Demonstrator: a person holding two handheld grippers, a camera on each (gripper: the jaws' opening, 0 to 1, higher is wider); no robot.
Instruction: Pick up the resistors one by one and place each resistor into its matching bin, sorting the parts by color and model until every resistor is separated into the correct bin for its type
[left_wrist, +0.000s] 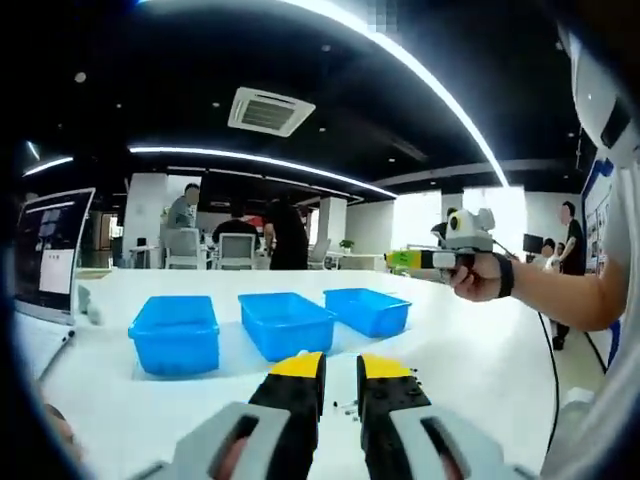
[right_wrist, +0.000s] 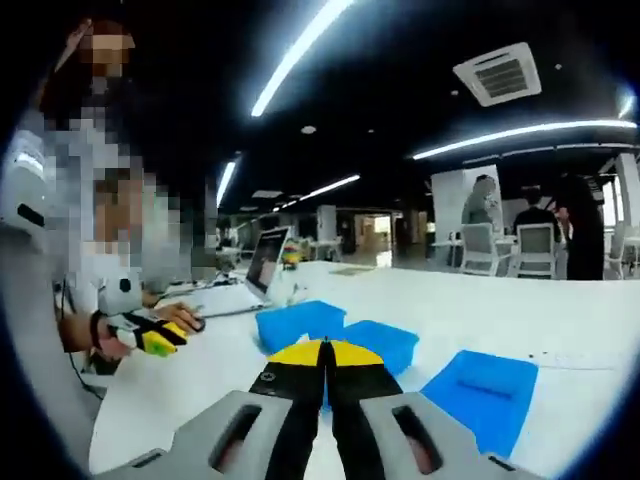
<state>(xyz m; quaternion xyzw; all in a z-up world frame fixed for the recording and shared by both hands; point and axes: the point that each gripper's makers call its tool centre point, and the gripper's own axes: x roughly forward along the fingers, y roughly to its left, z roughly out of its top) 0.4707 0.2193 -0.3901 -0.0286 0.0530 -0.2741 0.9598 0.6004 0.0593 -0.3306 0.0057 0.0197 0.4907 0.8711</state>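
Note:
Three blue bins stand in a row on the white table: left bin (left_wrist: 175, 333), middle bin (left_wrist: 285, 322), right bin (left_wrist: 367, 310). My left gripper (left_wrist: 341, 372) hovers low in front of them, open, its yellow-tipped jaws apart with nothing between them. A few tiny dark parts (left_wrist: 346, 405) lie on the table in the gap below; they are too small to identify. My right gripper (right_wrist: 322, 352) is shut with nothing visible in it, held high to the right of the bins (right_wrist: 385, 345). From the left gripper view the right gripper (left_wrist: 405, 260) is in a hand above the table.
An open laptop (left_wrist: 48, 252) sits at the table's left end, with a cable (left_wrist: 55, 355) beside it. The white table (left_wrist: 480, 350) stretches wide to the right. People and chairs (left_wrist: 235, 250) are far behind. The left gripper (right_wrist: 150, 335) shows near the person.

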